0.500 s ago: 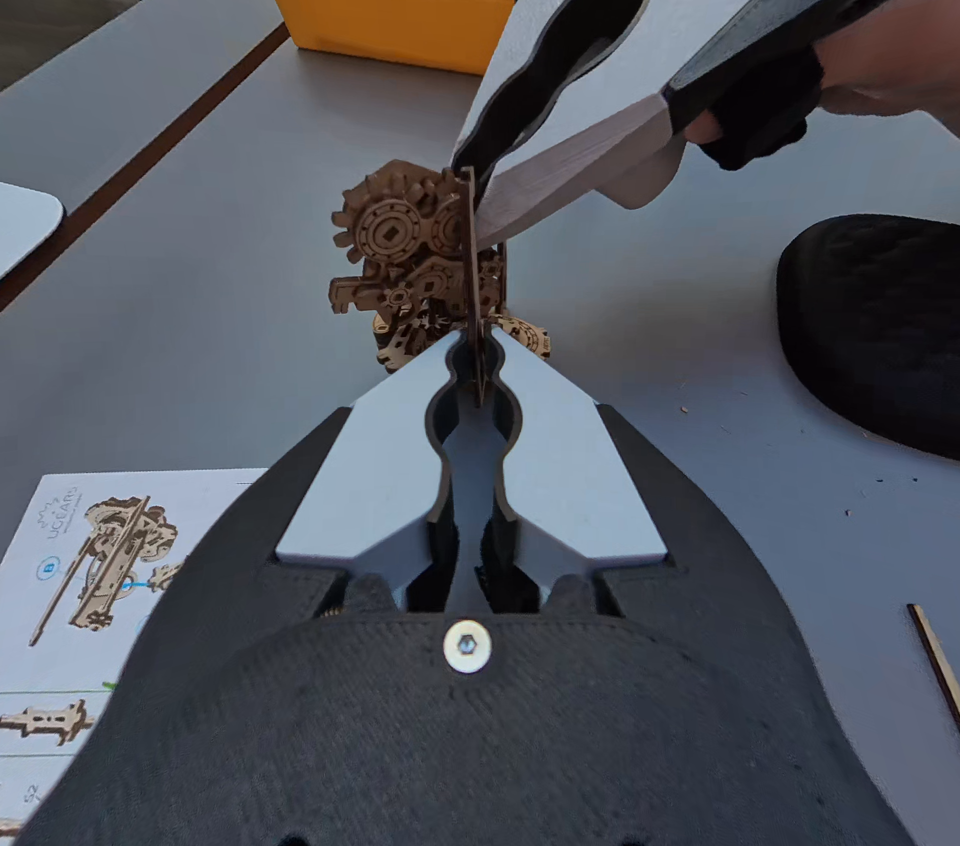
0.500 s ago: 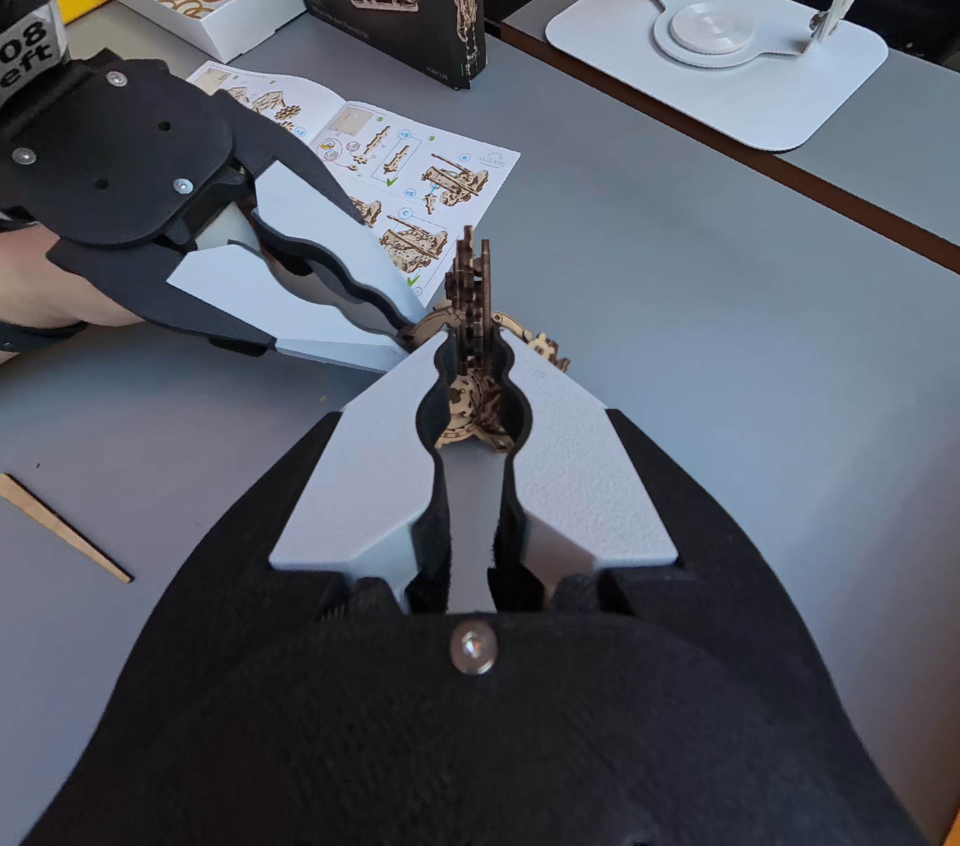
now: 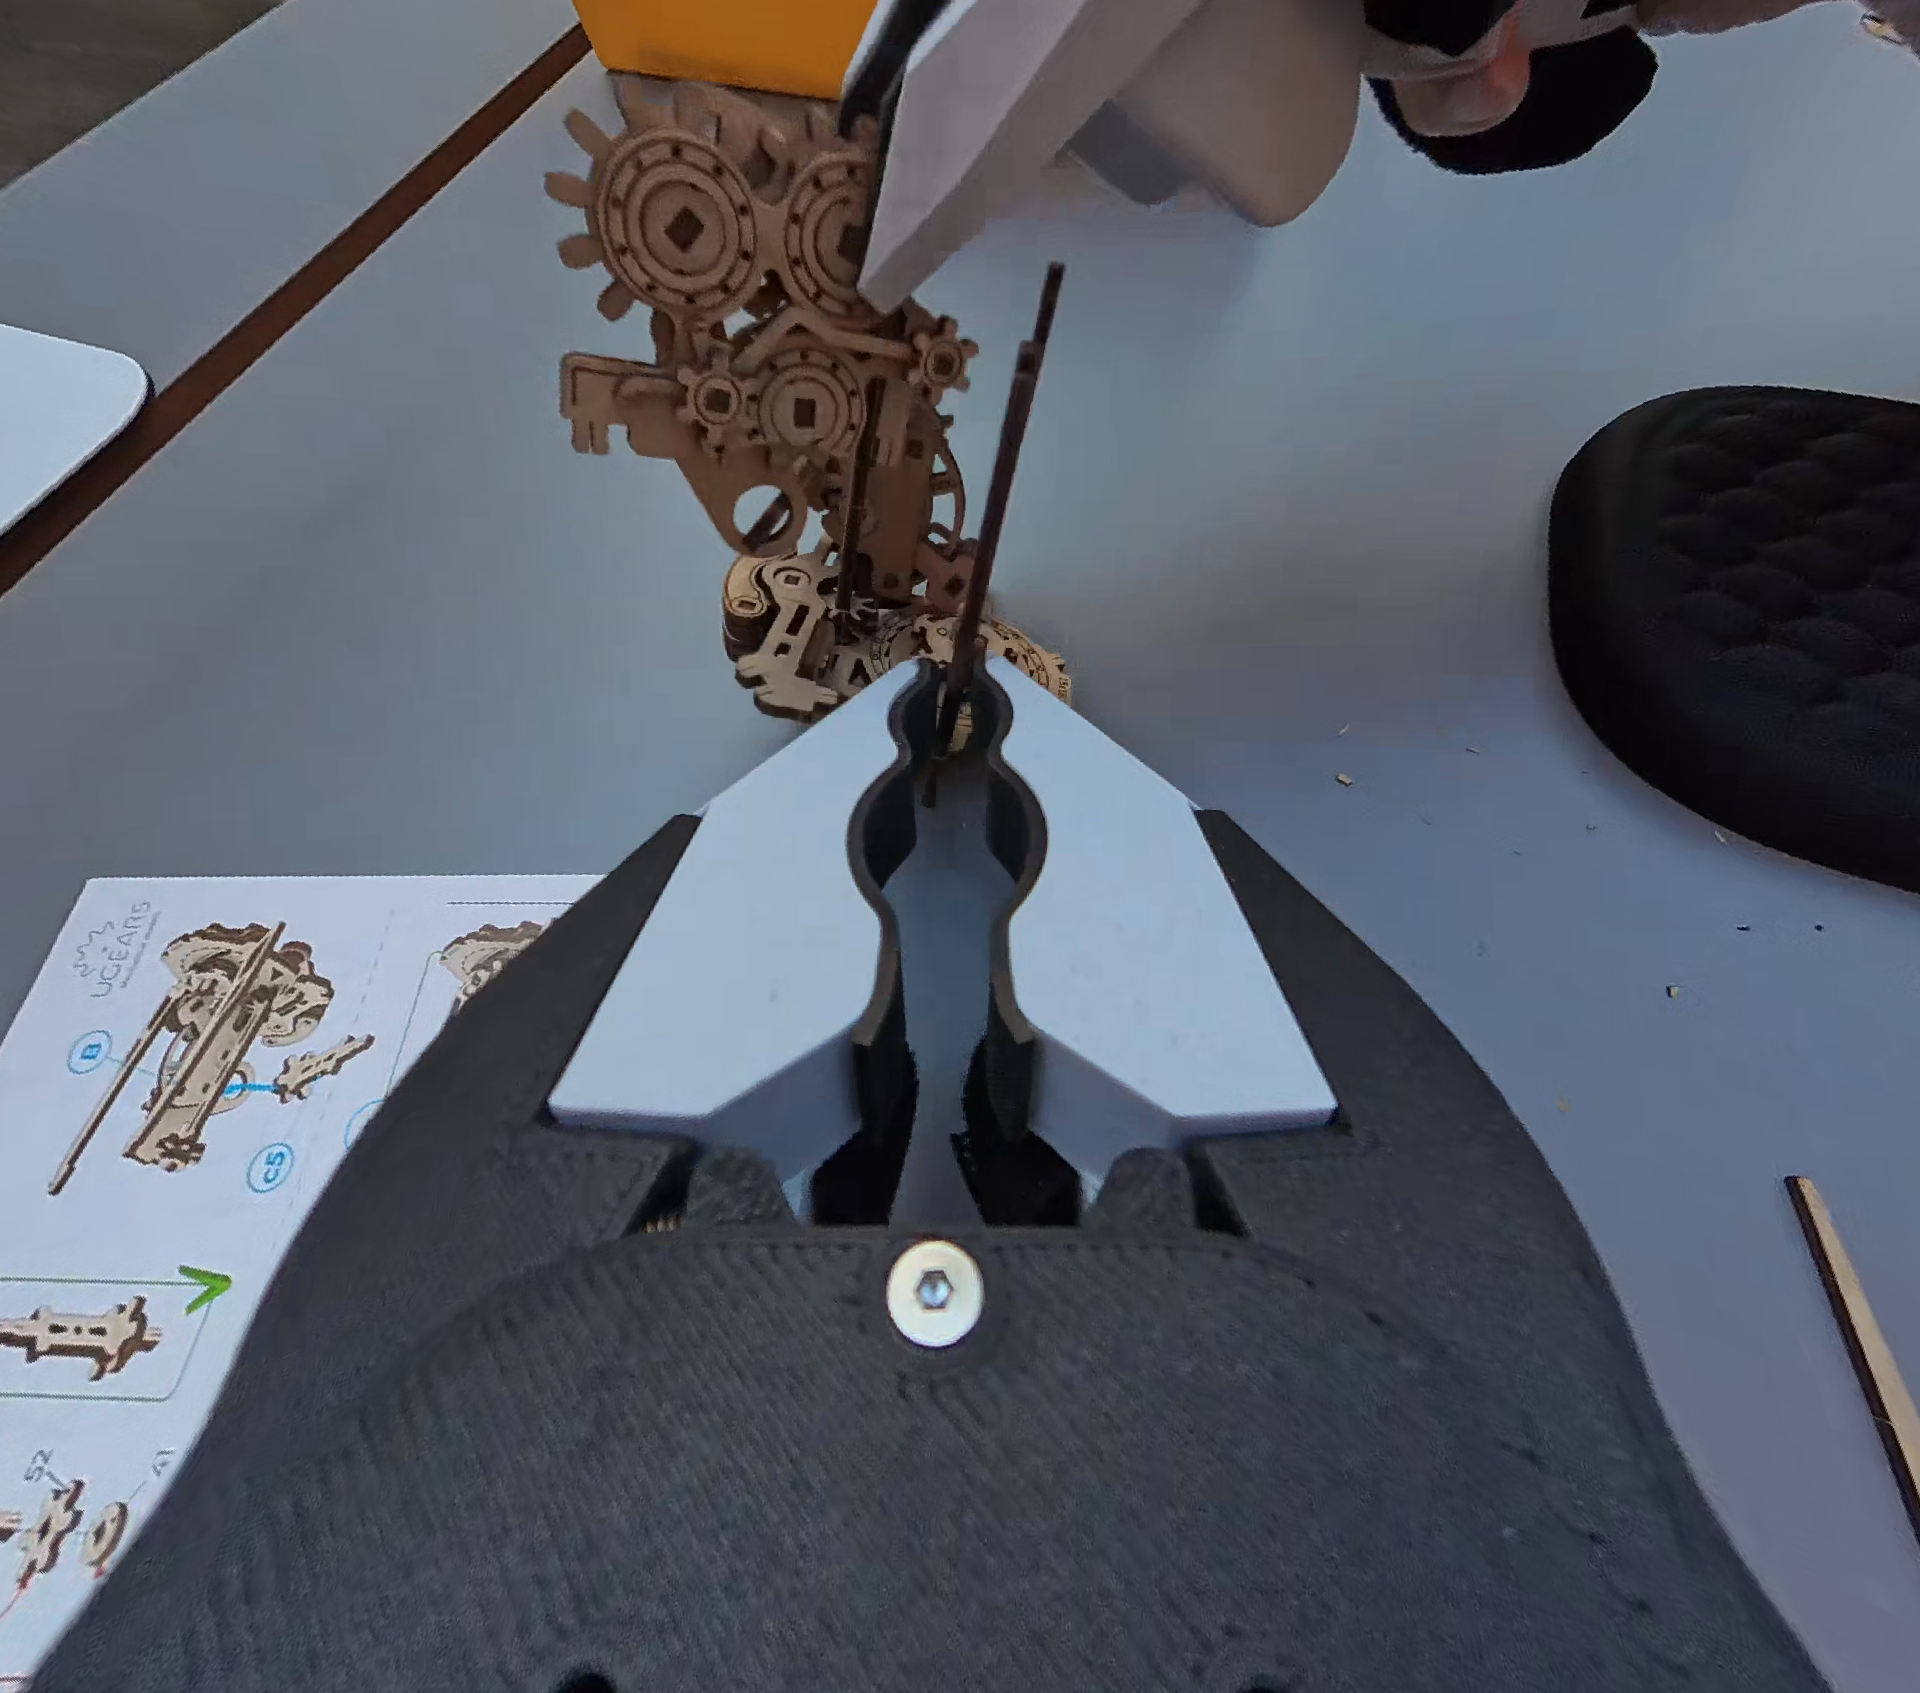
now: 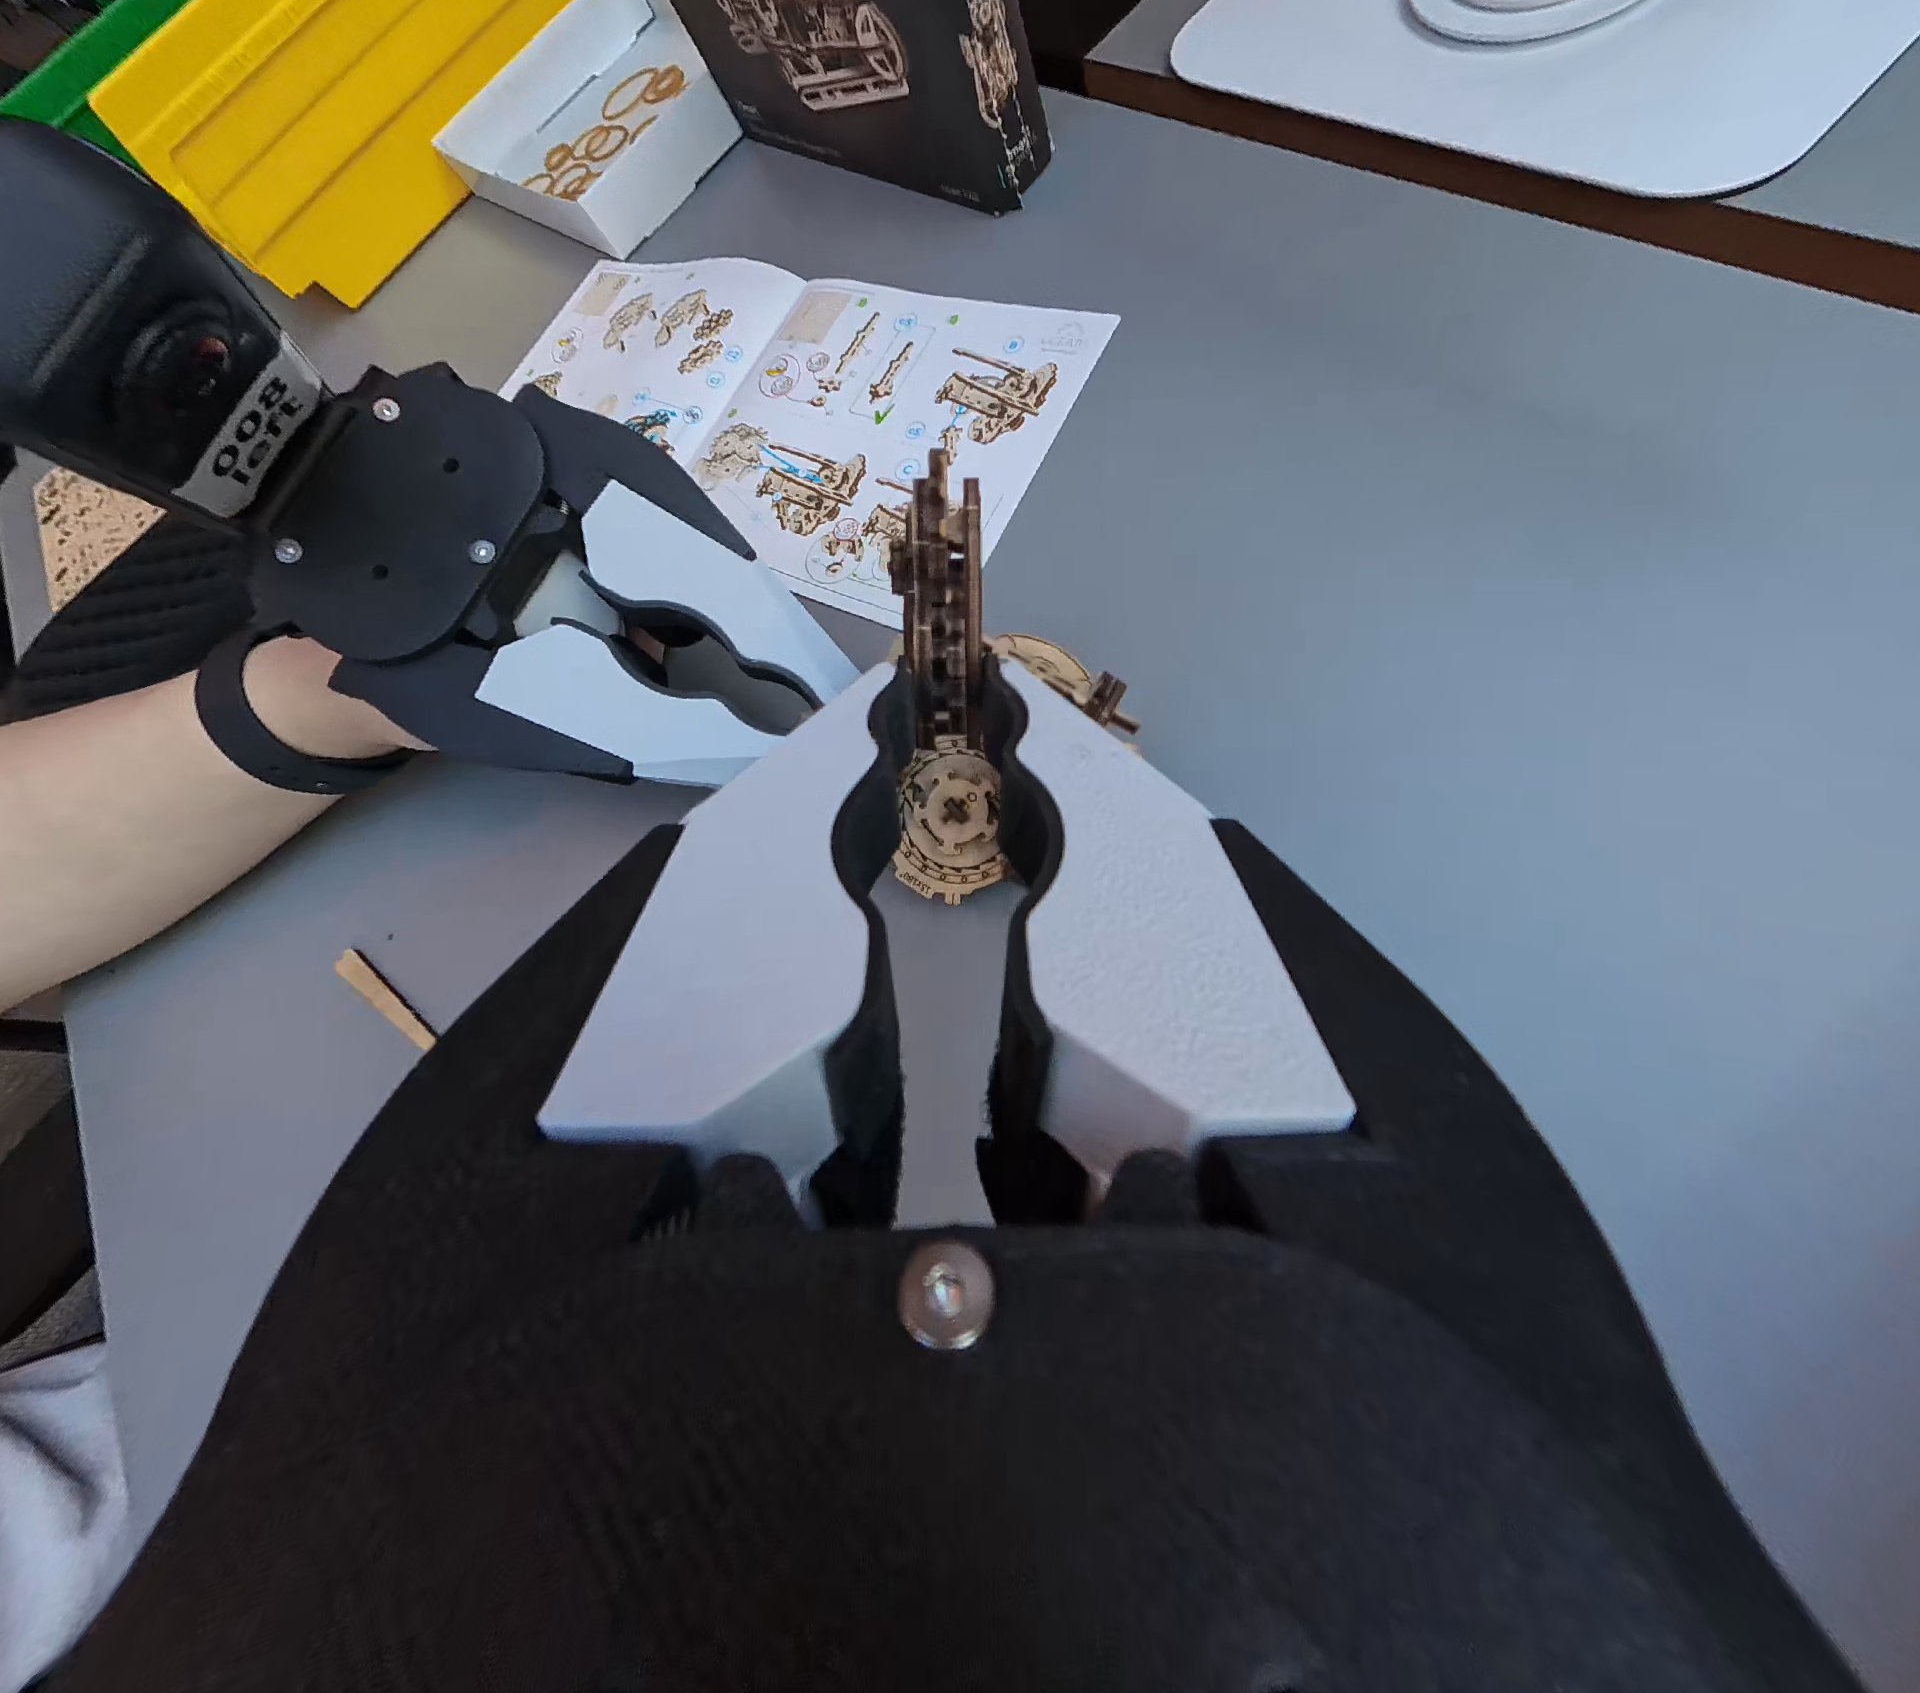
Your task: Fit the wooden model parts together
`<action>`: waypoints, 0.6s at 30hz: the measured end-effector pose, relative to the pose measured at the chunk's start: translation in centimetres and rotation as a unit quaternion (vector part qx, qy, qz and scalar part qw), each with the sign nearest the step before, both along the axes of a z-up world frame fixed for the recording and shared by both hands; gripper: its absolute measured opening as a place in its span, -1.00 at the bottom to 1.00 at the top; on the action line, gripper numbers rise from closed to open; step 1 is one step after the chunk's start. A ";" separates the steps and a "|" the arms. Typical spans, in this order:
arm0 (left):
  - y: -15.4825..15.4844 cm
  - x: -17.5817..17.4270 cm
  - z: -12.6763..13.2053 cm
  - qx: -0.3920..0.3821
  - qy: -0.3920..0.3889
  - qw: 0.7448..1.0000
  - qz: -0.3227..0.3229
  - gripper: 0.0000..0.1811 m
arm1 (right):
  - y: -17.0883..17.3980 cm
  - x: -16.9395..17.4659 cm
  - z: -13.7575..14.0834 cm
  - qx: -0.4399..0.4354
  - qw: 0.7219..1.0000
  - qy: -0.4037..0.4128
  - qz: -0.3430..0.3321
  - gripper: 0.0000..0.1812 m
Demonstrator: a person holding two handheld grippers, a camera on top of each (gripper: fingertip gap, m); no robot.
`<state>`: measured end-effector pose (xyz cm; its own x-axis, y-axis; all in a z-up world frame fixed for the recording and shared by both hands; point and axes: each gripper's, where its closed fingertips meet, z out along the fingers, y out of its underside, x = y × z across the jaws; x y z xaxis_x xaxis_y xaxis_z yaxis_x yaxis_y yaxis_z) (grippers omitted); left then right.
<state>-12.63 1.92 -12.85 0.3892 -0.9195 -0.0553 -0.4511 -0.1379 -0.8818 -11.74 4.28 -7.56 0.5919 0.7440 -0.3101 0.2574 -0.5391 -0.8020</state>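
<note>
2 tools on the bench (image 3: 1299, 604); left tool (image 3: 951, 687) nipped on 1 thin wooden plate (image 3: 1003, 500); right tool (image 4: 940, 687) clamped around 1 gear assembly (image 4: 940, 594).

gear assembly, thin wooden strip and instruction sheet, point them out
gear assembly (image 3: 681, 230): left wrist view, big gear's face
thin wooden strip (image 3: 1003, 459): left wrist view, mid-length of its dark edge
instruction sheet (image 4: 935, 355): right wrist view, right-hand page
</note>
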 end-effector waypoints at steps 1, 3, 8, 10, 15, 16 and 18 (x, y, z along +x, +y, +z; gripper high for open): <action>-0.1 0.0 0.1 -0.004 -0.004 1.000 -0.001 -0.94 | 0.0 0.2 0.4 0.000 1.000 0.008 -0.002 -0.88; -0.3 0.0 0.1 -0.017 -0.009 1.000 0.002 -0.76 | 0.0 0.7 1.5 -0.001 1.000 0.028 -0.004 -0.88; -1.0 0.3 1.6 -0.009 -0.031 0.999 -0.004 -0.73 | -0.6 2.2 3.7 -0.033 0.994 0.101 0.011 -0.88; -1.0 0.6 1.9 -0.003 -0.024 1.000 -0.004 -0.76 | -0.5 2.3 3.3 -0.041 0.994 0.103 0.015 -0.88; -1.1 1.4 1.3 -0.017 -0.013 1.000 -0.001 -0.75 | -0.9 2.1 2.5 -0.048 0.995 0.082 0.020 -0.88; -1.1 1.3 1.1 -0.015 -0.008 1.000 0.001 -0.73 | -0.9 2.1 2.5 -0.044 0.996 0.080 0.019 -0.88; -1.3 1.0 0.7 -0.016 -0.002 1.000 0.005 -0.70 | -0.9 2.5 2.8 -0.042 0.996 0.083 0.014 -0.88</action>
<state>-11.58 0.62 -12.12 0.3984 -0.9169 -0.0236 -0.4458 -0.1711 -0.8786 -9.22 3.35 -4.74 0.5056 0.7270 -0.4646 0.1407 -0.6007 -0.7870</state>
